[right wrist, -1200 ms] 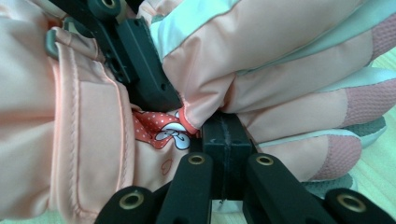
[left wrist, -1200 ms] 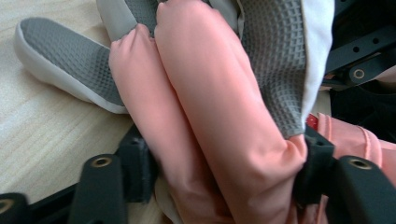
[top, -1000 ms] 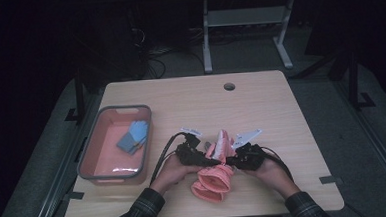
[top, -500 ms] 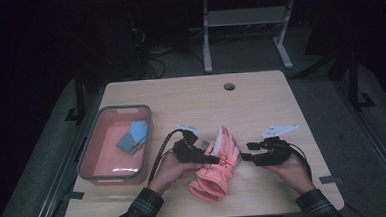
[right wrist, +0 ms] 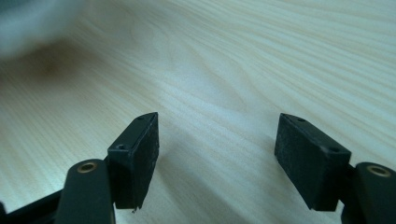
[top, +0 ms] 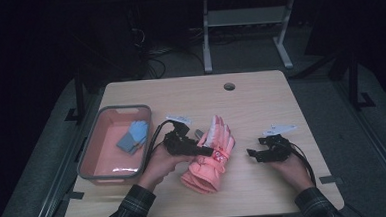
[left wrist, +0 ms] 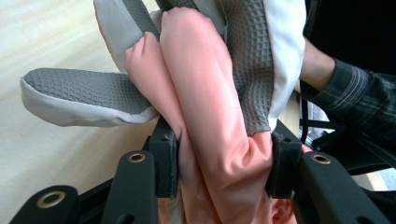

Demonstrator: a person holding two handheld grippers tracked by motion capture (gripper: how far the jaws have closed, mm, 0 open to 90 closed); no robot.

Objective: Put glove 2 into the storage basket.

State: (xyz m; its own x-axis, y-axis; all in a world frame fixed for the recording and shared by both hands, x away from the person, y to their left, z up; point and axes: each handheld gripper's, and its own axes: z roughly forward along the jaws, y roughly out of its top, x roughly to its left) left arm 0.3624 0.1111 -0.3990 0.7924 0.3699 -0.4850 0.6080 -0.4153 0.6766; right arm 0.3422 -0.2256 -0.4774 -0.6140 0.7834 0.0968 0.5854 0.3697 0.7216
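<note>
Landmark: the shallow grey-rimmed pink plastic tray [top: 99, 152] at the left edge of the light wooden table [top: 260, 97]. Beyond and right of the tray, bare tabletop runs to the far edge, broken only by a small round cable hole [top: 229, 86]. Just right of the tray, the left gripper [top: 203, 150] and its salmon-pink padded glove [top: 208, 160] block the way. Farther right, bare wood separates glove and right gripper [top: 253, 154].

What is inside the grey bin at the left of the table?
A folded blue glove lies inside the grey bin, toward its far right side, on the pinkish floor. Whatever is beneath the glove is covered.
</note>
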